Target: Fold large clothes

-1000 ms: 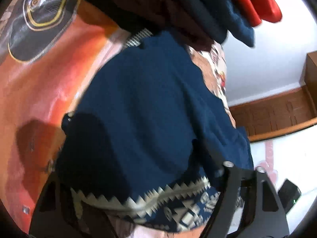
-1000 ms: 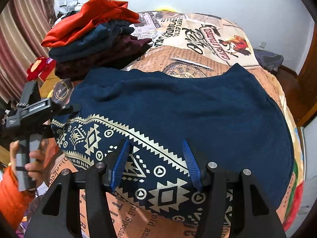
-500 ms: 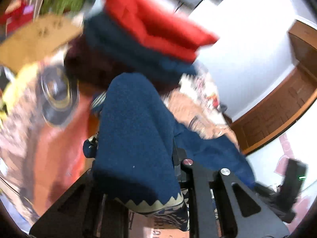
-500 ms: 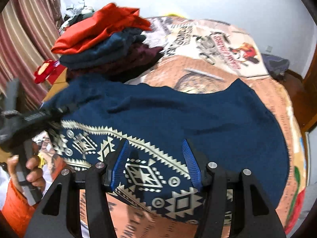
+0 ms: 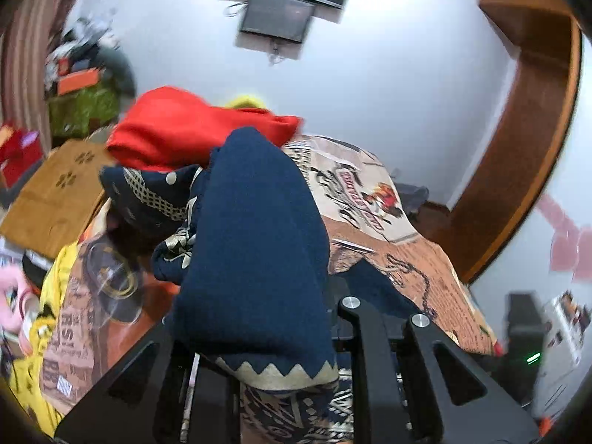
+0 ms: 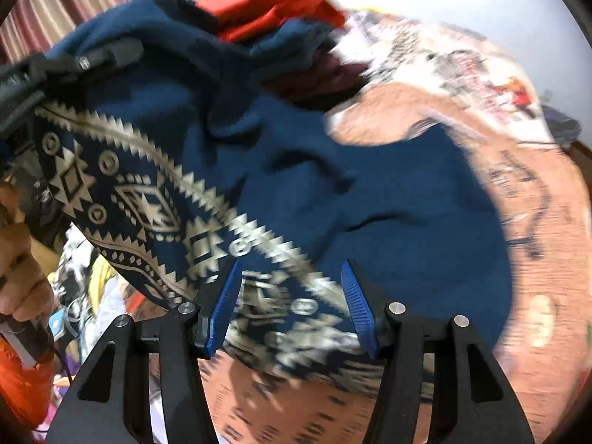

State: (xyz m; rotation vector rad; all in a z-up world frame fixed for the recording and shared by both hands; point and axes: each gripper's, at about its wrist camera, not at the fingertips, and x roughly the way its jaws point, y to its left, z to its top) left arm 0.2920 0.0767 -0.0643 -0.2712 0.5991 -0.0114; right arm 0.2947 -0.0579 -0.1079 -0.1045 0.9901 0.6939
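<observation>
A navy blue garment [image 6: 370, 192] with a cream geometric band [image 6: 155, 199] lies spread on the bed. My left gripper [image 5: 259, 333] is shut on its left edge and holds it up off the bed. The cloth [image 5: 255, 240] drapes over the fingers and hides their tips. In the right wrist view the left gripper [image 6: 107, 55] is at the upper left with fabric bunched around it. My right gripper [image 6: 290, 270] hovers low over the patterned band, and its blue pads [image 6: 225, 307] stand apart and press on nothing.
A stack of folded clothes with a red one on top [image 5: 192, 137] stands at the far left of the bed. The printed bedcover [image 5: 370, 203] stretches to the right. A brown bag [image 5: 55, 192] and clutter lie left of the bed. A person's hand [image 6: 18, 259] grips the left handle.
The left gripper closed on the garment's edge and rose with it, rolling as it went, so the left side of the cloth is off the bed. The right gripper barely moved.
</observation>
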